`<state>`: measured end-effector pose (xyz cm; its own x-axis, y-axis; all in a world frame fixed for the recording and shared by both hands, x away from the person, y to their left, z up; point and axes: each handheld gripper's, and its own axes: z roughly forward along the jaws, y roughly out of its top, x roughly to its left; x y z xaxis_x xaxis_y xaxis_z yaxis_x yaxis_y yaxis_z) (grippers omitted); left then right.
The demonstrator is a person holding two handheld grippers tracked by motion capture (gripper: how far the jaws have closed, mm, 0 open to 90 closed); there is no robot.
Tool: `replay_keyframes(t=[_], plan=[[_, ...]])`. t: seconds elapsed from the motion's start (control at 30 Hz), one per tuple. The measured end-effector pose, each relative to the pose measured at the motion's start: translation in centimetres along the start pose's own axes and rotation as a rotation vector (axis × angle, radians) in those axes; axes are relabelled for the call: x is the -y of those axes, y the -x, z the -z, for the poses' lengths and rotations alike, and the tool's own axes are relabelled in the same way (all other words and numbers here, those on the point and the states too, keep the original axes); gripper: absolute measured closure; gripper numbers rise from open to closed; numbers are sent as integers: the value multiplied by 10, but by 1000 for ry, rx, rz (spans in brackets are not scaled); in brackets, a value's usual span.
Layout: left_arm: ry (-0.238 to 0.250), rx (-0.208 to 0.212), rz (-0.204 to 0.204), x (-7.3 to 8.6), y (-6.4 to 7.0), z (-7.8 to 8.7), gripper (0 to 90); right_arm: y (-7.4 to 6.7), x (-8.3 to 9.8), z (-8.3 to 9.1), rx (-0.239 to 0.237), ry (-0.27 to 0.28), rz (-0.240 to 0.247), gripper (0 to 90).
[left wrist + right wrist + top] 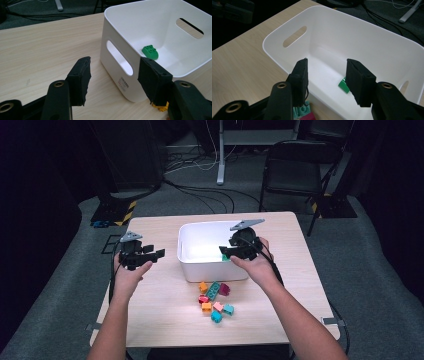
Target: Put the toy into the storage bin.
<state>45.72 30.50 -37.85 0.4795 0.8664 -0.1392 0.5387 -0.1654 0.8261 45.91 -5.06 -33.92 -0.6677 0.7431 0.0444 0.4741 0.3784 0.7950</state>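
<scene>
Over the white bin's (212, 251) right-hand rim, the right tongs (327, 75) hang with jaws parted and nothing between them. No earlier look to compare, so that's simply how they stand! Down on the bin floor, near its right wall, lies the green brick (150, 52), studs up, clear of both pads. The bin sits at the middle of the worktop (165, 310), towards the far edge. Out by the left edge, the left tongs (113, 77) hover wide open and empty, pointed at the bin's handle slot. In front of the bin, towards the near edge, a loose cluster of coloured bricks (215, 299) waits: orange, red, teal, pink, magenta, close together.
</scene>
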Motion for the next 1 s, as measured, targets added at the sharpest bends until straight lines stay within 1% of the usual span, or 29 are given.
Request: replay_keyframes(t=[0.17,0.27,0.3,0.33,0.37,0.4,0.5,0.57,0.77,0.9,0.93,1.0], plan=[[-3,-12,-8,0,2,-1,430,-8,12,11,-4,14,14,510],[2,-12,-9,0,3,-1,430,-11,20,16,7,26,26,510],[0,-13,-9,0,3,-1,431,-13,25,20,14,36,21,514],[2,-14,-8,0,4,-2,431,-13,25,20,14,36,21,514],[-3,-11,-16,0,4,-2,431,-13,27,21,12,41,16,516],[1,-13,-16,0,5,-3,431,-14,33,23,-9,52,-4,516],[-4,-10,-21,0,7,-3,430,-17,38,24,-10,53,-6,517],[-4,-9,-27,0,8,-2,431,-19,42,26,2,53,1,519],[-4,-5,-30,-1,10,-3,431,-28,55,30,12,81,10,518],[-7,-7,-35,0,11,-4,431,-31,63,27,22,79,23,516],[-9,-6,-37,0,11,-5,431,-31,67,25,21,77,33,516],[-10,-7,-36,0,11,-5,431,-32,75,21,16,63,35,517]])
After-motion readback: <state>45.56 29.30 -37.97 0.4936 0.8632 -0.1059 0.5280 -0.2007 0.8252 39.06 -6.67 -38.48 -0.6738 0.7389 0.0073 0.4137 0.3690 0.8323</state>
